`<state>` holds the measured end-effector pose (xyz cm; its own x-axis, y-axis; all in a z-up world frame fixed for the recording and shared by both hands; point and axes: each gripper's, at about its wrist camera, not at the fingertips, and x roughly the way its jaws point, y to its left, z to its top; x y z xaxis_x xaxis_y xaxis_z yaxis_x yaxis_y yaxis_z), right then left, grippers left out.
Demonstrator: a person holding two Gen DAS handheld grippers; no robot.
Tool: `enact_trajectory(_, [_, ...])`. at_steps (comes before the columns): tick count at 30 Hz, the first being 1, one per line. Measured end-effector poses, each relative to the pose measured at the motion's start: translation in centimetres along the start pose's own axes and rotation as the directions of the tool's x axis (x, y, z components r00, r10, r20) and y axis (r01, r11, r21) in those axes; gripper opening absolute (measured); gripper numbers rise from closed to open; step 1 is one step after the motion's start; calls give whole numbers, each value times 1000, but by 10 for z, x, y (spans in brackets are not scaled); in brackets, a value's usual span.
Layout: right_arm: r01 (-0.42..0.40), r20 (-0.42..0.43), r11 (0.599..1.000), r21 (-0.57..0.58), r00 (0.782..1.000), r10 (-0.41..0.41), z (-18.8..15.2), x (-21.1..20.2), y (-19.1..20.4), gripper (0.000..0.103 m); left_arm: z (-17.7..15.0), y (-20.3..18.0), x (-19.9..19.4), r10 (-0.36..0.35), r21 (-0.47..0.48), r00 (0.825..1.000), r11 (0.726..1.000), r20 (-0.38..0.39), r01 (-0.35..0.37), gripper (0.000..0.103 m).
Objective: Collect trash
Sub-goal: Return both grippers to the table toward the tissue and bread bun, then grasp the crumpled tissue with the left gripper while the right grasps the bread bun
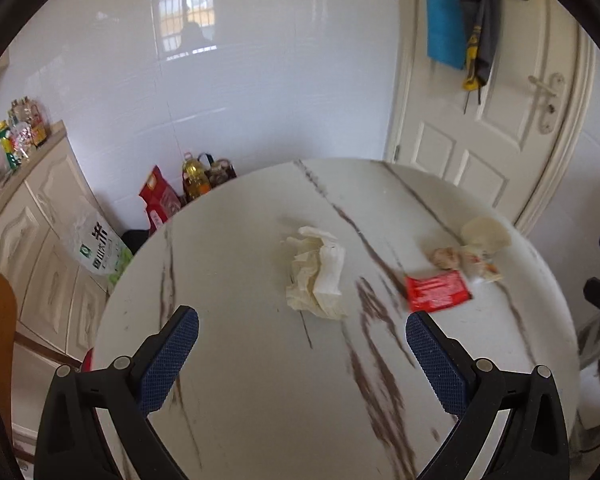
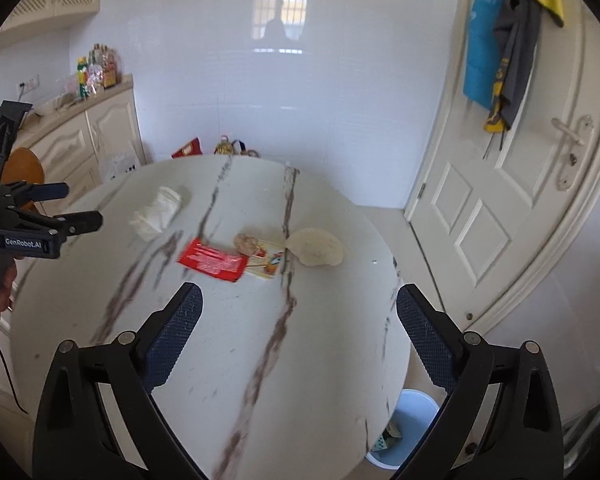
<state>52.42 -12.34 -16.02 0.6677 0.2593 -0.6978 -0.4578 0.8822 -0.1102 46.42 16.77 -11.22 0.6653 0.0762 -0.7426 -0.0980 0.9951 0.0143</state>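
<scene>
I hold both the left gripper [image 1: 302,334] and the right gripper [image 2: 299,308] spread wide and empty above the bench [image 1: 240,360], with a crumpled tissue [image 1: 318,272] and a red wrapper [image 2: 212,260] lying ahead.

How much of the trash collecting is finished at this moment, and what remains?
Done: the blue bin beside the table already holds some scrap. In hand: nothing; the left tongs and right tongs are both open and empty. Left: the crumpled tissue, red wrapper, printed wrapper and round pale scrap lie on the table.
</scene>
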Motion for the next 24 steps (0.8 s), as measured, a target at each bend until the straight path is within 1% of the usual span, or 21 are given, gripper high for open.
enact_trajectory(1, [0, -20, 1000, 5, 1000, 0, 3, 18, -6, 98, 1, 4, 7, -12, 3, 1000, 1000, -15, 12, 102])
enact_trajectory(2, [-2, -31, 1000, 5, 1000, 2, 4, 28, -10, 98, 7, 6, 24, -15, 6, 999, 1000, -47, 15, 102])
enact_trajectory(3, [-4, -42, 1000, 6, 999, 4, 6, 39, -14, 98, 9, 7, 34, -5, 9, 998, 1000, -65, 6, 102])
enact_trajectory(5, [-5, -70, 1000, 2, 998, 5, 9, 66, -22, 98, 16, 7, 53, -6, 28, 996, 1000, -84, 9, 102])
enact_trajectory(8, [-4, -103, 1000, -6, 995, 3, 13, 97, -32, 98, 26, 10, 82, -23, 28, 993, 999, -113, 27, 102])
enact_trajectory(11, [-16, -129, 1000, -10, 992, 15, 14, 120, -42, 98, 36, 18, 112, -30, 28, 991, 999, -127, 34, 96])
enact_trajectory(12, [-25, -133, 1000, -11, 991, 23, 14, 124, -44, 98, 38, 20, 115, -42, 23, 991, 999, -130, 45, 89])
enact_trajectory(13, [-47, -134, 999, -16, 990, 44, 15, 129, -45, 98, 38, 22, 119, -65, 19, 988, 997, -141, 69, 79])
enact_trajectory(14, [-69, -131, 997, -26, 989, 65, 15, 133, -45, 98, 45, 20, 128, -81, 19, 986, 996, -149, 85, 75])
enact_trajectory(15, [-77, -134, 997, -32, 988, 72, 15, 136, -46, 98, 46, 22, 133, -76, 30, 988, 996, -137, 81, 70])
enact_trajectory(17, [-93, -140, 995, -43, 986, 87, 16, 144, -45, 98, 50, 26, 138, -73, 46, 989, 996, -127, 80, 48])
enact_trajectory(18, [-99, -145, 994, -41, 985, 93, 17, 149, -45, 98, 51, 27, 138, -95, 41, 988, 994, -123, 100, 34])
enact_trajectory(19, [-97, -149, 995, -38, 985, 91, 18, 153, -45, 98, 51, 29, 139, -111, 35, 985, 993, -129, 117, 32])
enact_trajectory(21, [-100, -150, 994, -44, 984, 92, 20, 158, -45, 98, 49, 33, 135, -116, 39, 984, 992, -133, 122, 26])
enact_trajectory(22, [-102, -154, 994, -47, 984, 93, 21, 161, -44, 98, 49, 34, 132, -112, 39, 986, 992, -126, 118, 26])
enact_trajectory(24, [-132, -159, 990, -45, 980, 123, 23, 165, -43, 96, 47, 36, 118, -118, 40, 986, 992, -113, 124, 25])
